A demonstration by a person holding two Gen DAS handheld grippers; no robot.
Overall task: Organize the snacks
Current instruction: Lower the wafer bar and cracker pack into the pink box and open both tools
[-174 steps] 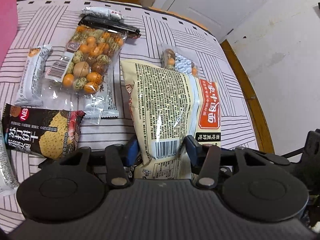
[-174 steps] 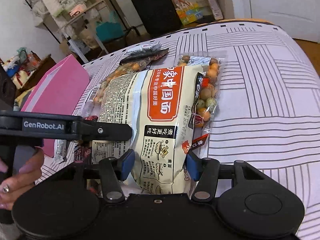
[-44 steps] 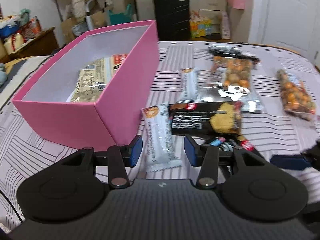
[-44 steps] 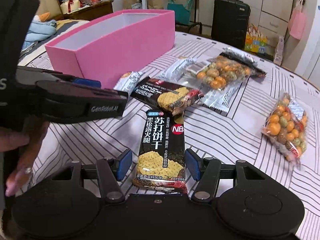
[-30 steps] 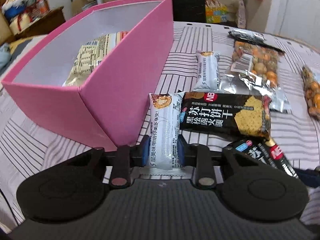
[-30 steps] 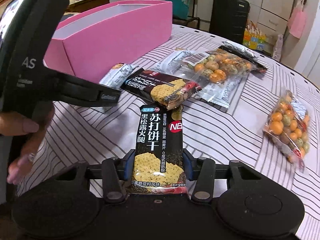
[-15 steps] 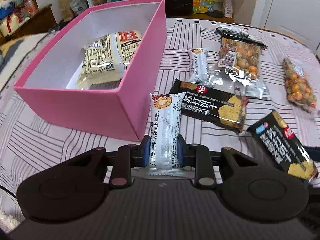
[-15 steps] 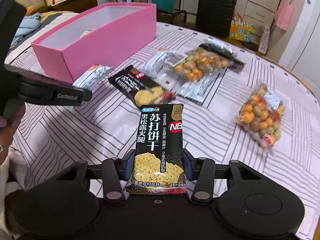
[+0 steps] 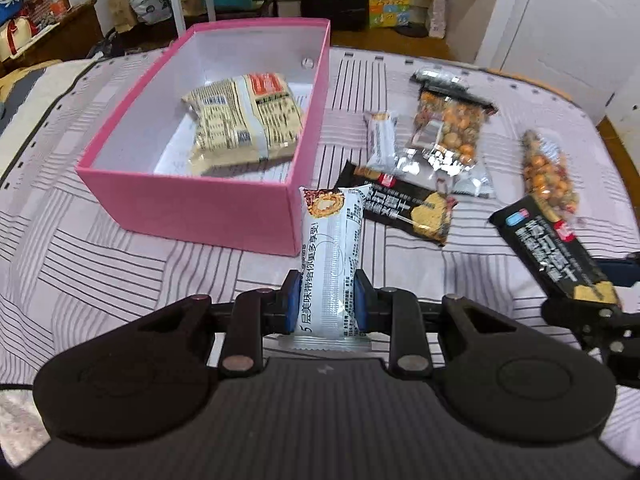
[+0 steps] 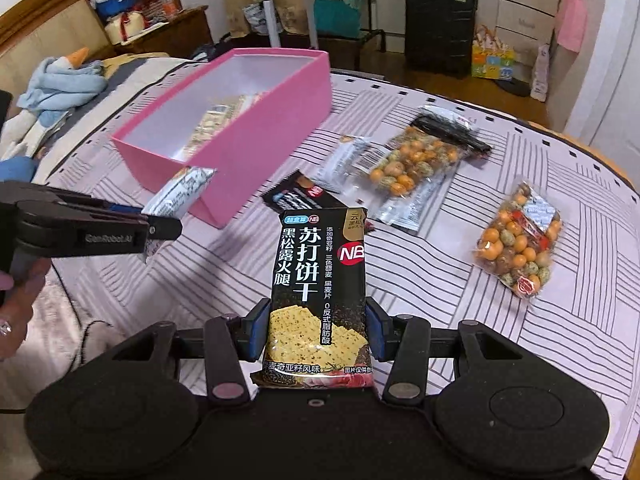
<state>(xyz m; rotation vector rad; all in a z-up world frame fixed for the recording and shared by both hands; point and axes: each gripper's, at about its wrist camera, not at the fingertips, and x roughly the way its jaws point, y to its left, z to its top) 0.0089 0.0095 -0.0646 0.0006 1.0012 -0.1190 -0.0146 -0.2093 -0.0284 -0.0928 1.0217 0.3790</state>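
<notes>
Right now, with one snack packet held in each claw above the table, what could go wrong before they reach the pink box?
1. The left claw pinches the white wafer packet only near its bottom end; it might slip or swing.
2. The right claw holds the black cracker packet at its lower part; squeezing could crack the crackers.
3. The pink box already holds a noodle bag, so both packets may land crowded.

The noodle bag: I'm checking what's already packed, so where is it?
In the left wrist view the noodle bag lies inside the pink box, on its floor, at upper left of the striped table.
</notes>
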